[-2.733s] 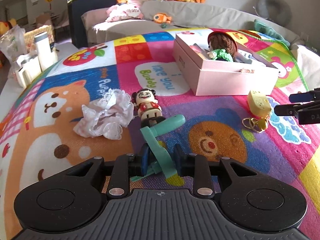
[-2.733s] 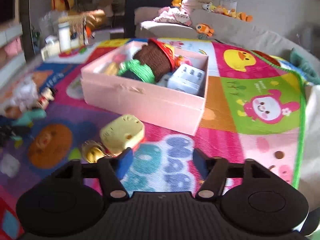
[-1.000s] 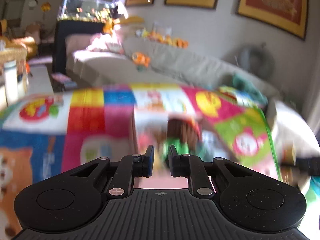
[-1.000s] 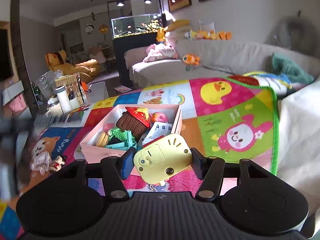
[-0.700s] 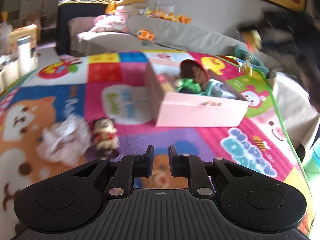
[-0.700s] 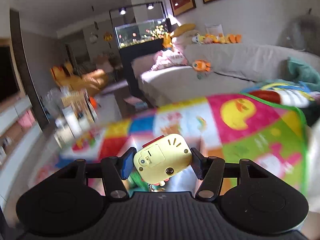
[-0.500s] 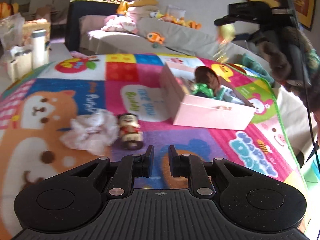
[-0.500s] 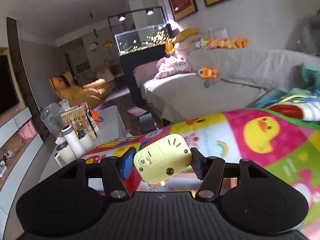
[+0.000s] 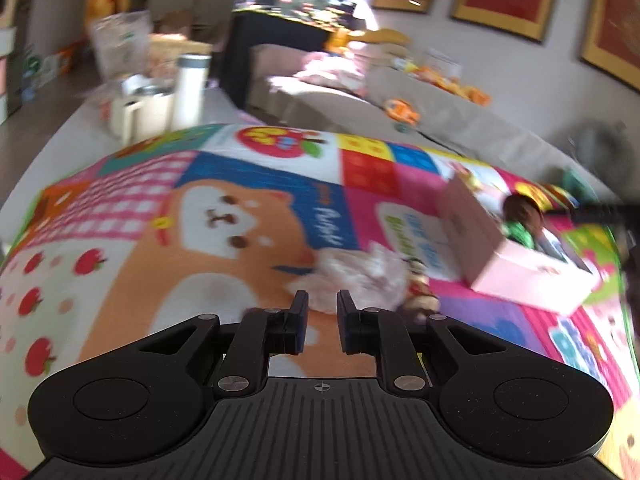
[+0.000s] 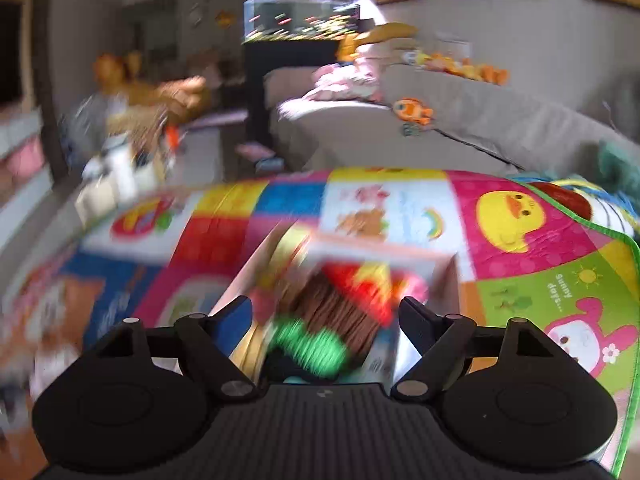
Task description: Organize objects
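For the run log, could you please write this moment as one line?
left gripper: shut, empty | right gripper: opening, empty, above pink box | white cloth, figurine: on mat

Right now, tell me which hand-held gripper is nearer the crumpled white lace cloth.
Left. The left hand-held gripper is just short of the cloth; the right hand-held gripper is over the pink box.

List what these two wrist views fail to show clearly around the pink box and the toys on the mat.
- Right wrist view: the pink box's contents are smeared by motion blur; only a brown and green toy shows.
- Right wrist view: the box's near end is hidden behind the right gripper, whose jaws are opening, empty.
- Left wrist view: the small figurine and white crumpled cloth are blurred, details unreadable.
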A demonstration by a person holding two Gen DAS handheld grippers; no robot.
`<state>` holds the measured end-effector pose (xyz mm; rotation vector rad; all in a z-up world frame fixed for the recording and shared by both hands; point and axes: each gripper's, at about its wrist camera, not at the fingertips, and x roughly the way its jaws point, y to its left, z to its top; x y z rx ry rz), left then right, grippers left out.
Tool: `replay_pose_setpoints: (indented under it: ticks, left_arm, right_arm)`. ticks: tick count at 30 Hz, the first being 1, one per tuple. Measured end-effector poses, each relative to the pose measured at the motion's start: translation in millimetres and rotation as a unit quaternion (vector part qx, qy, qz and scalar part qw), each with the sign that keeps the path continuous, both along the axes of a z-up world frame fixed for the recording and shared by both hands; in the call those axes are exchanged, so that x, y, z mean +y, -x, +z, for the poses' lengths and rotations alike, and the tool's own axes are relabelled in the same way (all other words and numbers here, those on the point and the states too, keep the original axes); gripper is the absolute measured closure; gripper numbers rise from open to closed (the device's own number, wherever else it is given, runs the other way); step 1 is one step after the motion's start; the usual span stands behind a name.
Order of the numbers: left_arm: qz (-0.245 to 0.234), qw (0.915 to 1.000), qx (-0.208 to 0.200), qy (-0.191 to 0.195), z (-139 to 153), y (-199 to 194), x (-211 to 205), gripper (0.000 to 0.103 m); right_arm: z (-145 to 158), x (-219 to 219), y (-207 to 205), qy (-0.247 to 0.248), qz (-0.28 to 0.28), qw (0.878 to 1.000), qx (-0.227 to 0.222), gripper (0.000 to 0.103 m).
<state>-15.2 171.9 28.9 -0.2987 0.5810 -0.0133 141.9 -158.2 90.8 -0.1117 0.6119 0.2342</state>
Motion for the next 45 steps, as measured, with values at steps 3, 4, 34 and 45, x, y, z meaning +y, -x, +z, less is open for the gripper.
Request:
replay_pose_setpoints:
  ticks: [3,4,34,45]
  left_arm:
    - [0.028,0.9995,-0.003,0.012,0,3,11,0.086]
    - [0.032,0.9994,-0.002,0.015,1,3,13,0.086]
    - [-0.041,0.9965,0.049,-0.055,-10,-65,-33,0.086]
    - [-0.093,0.9911,0.067,-0.068,-14,-84,-67,0.085]
  right_arm:
    - [-15,26,21,0.006,0.049,0.999,0.021,0.022]
    - [-20,36,27,0.000,0.068,0.997,0.032,0.022]
    - [-69,0,111,0.035,0.078,0.995,0.060,0.024]
    - [-82,4,112,0.035,0.076,0.995,0.050,0.013]
